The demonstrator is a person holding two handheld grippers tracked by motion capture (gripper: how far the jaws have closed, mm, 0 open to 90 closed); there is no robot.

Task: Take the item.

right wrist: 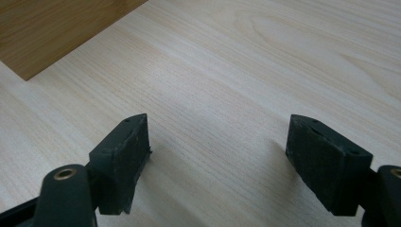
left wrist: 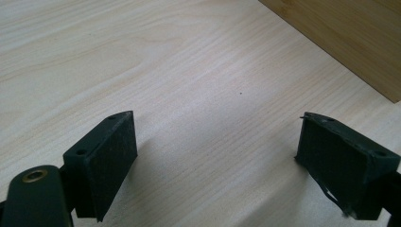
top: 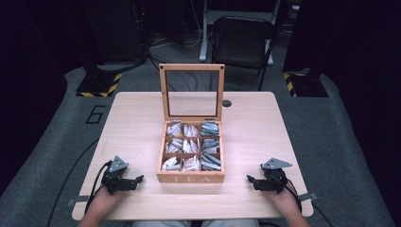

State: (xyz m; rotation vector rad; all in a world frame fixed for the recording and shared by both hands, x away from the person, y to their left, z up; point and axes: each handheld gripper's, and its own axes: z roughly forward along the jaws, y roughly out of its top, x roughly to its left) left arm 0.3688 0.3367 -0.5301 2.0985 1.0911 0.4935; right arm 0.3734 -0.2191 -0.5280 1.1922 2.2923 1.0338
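Note:
A wooden tea box marked TEA stands in the middle of the table, its glass-paned lid raised upright at the back. Its compartments hold several tea bags. My left gripper rests on the table to the left of the box, open, with bare wood between its jaws. My right gripper rests to the right of the box, also open and empty. A corner of the box shows in the left gripper view, and its side in the right gripper view.
The light wooden table has a small dark round spot near its back edge. A black chair stands behind the table. Stand bases with yellow-black tape sit on the floor at both back corners.

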